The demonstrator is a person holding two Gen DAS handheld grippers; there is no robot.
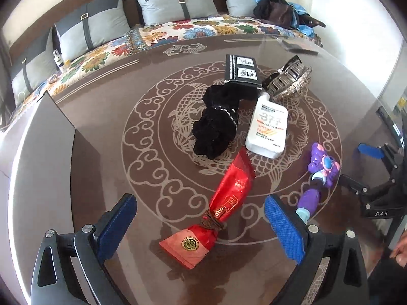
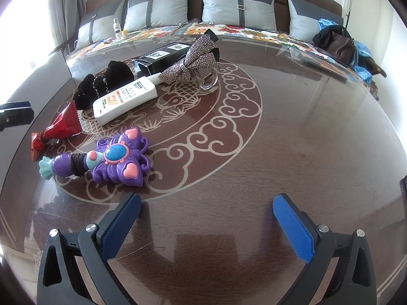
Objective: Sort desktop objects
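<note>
A round brown table (image 1: 106,152) with a fish pattern holds a cluster of objects. A red tied pouch (image 1: 221,208) lies between the open fingers of my left gripper (image 1: 201,218), which hovers just above it. Beyond it lie a black scrunchie (image 1: 216,124), a white sunscreen bottle (image 1: 269,124), a black box (image 1: 241,73), a rhinestone bow hair clip (image 1: 290,78) and a purple butterfly toy wand (image 1: 320,175). My right gripper (image 2: 207,218) is open and empty over bare table, with the wand (image 2: 114,160) just ahead on its left.
A grey upright panel (image 1: 48,132) stands at the table's left edge. Behind the table is a sofa with grey cushions (image 2: 236,7), a floral cover, a small bottle (image 2: 117,28) and a brown bag (image 2: 340,43). The right gripper's body (image 1: 381,178) shows at the left view's right edge.
</note>
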